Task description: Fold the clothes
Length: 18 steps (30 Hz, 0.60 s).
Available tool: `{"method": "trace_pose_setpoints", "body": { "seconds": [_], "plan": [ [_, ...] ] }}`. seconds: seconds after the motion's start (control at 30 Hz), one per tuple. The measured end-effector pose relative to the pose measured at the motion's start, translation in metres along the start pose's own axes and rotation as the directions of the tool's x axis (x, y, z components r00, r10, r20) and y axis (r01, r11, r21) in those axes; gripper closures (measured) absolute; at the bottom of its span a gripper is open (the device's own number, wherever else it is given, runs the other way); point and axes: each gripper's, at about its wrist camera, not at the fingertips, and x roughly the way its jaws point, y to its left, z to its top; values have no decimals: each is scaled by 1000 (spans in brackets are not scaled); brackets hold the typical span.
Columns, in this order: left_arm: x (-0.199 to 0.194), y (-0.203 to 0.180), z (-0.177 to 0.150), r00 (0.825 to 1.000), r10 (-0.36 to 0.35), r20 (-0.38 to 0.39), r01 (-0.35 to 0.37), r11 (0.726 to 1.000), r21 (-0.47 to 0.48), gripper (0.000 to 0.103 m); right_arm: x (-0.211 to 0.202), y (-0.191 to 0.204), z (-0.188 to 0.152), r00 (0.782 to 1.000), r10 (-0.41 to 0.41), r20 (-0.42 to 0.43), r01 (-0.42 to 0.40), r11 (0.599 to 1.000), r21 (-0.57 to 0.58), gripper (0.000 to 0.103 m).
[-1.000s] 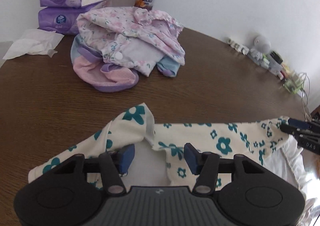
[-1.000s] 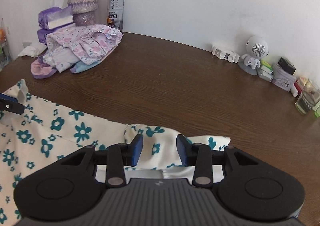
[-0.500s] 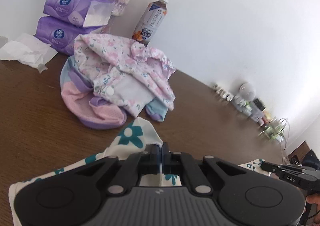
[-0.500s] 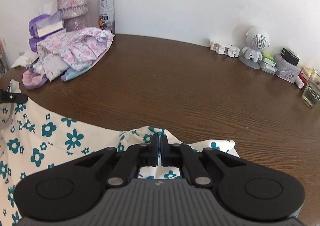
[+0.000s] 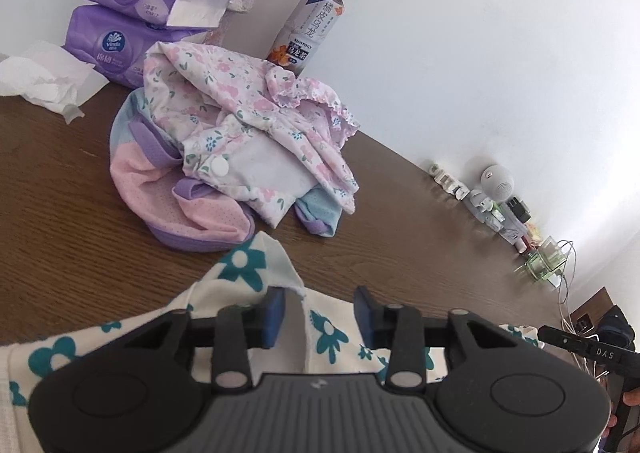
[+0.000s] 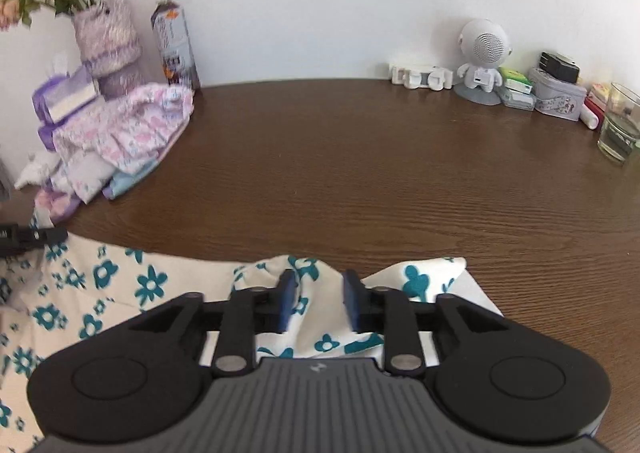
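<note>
the cream garment with teal flowers (image 5: 240,273) lay spread on the brown wooden table (image 6: 360,173), at the 6 o'clock edge of both wrist views. the left gripper (image 5: 320,311) had its jaws opening, blue pads apart, with a raised fold of the garment standing between them; the pads did not press on it. the right gripper (image 6: 316,293) was likewise opening, a bunched ridge of the same cloth between its pads, seemingly free of both.

in the left view, at 3 to 4 o'clock, the other gripper's black finger carried white letters reading "das". at 11 o'clock sat two stacked purple tissue packs (image 5: 132,13), each with a blue round logo reading roughly "vinda" and chinese characters below it. beside them at 12 o'clock stood a drink bottle (image 5: 312,25) with a white cap; its label showed large chinese characters and small print that looked like "suntory". a crumpled white tissue (image 5: 44,81) lay at 9 to 10 o'clock.

a pile of clothes (image 5: 240,141), pink floral over pink, purple and pale blue pieces, rested near the middle of the left view, just beyond the garment's raised corner.

in the right view a white robot figure (image 6: 482,61) stood at 1 o'clock against the wall, with a small tin (image 6: 558,99) and a glass (image 6: 620,125) toward 2 o'clock. a vase of pink flowers (image 6: 106,41) stood at 10 to 11 o'clock. writing there was too blurred to read.
</note>
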Motion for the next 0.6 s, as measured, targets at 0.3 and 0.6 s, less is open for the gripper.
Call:
{"method": "trace_pose_setpoints", "body": {
  "seconds": [0.3,0.6],
  "plan": [
    [-23,-45,-28,994,-33,-103,61,958,281,78,-2,-54,-18,997,-68,-35,72,988,134,69],
    [-6,-42,-41,994,-5,-113,39,952,303,80,31,-72,-17,1000,-6,-6,7,934,358,69]
  ]
}}
